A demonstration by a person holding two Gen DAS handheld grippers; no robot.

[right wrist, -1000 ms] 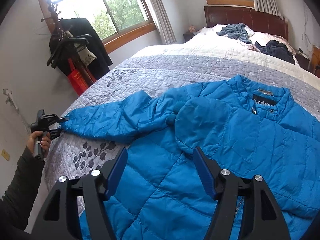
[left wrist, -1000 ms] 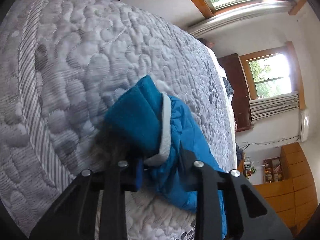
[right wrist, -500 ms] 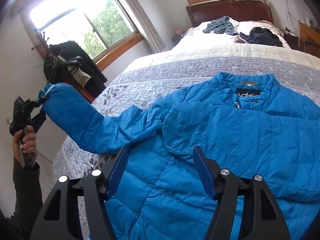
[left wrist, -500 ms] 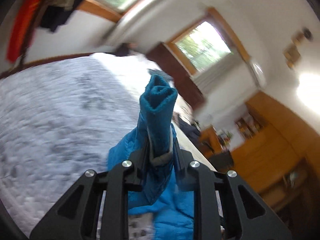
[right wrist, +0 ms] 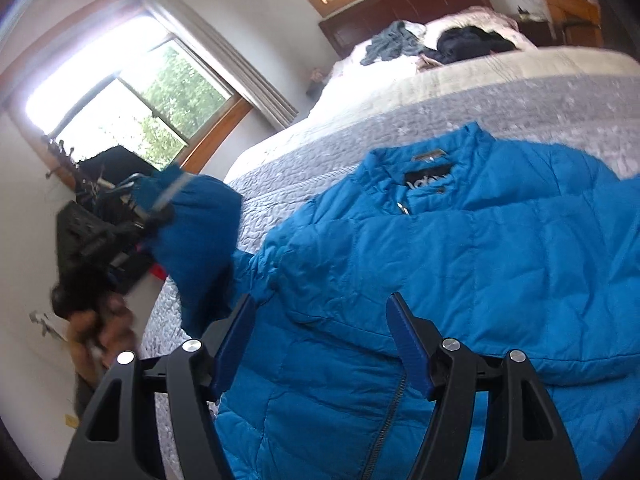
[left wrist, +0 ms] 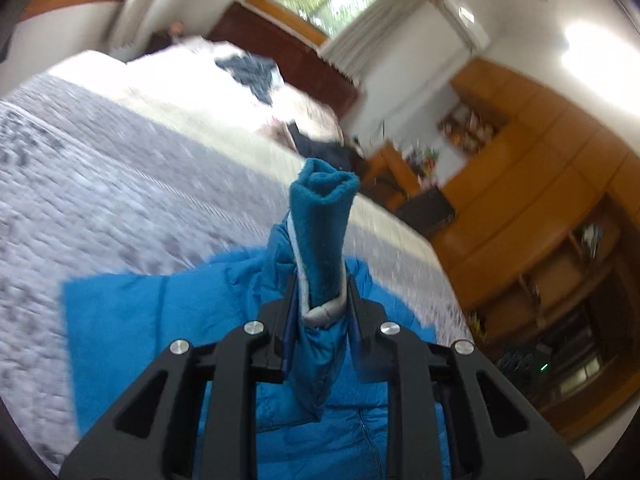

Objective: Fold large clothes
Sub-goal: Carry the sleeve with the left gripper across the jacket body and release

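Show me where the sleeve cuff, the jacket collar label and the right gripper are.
sleeve cuff [left wrist: 322, 240], left wrist view, on its fleecy lining.
jacket collar label [right wrist: 427, 178], right wrist view, on the black patch.
right gripper [right wrist: 320, 344], right wrist view, midway between its fingertips.

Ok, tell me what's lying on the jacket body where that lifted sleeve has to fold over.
Nothing visible. The left gripper holds the sleeve cuff raised, and the jacket front lies bare; the right gripper hovers open over it.

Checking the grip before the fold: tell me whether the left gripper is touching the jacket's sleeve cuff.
Touching. The left wrist view shows the left gripper with both fingers pressed against the sleeve cuff, no gap either side.
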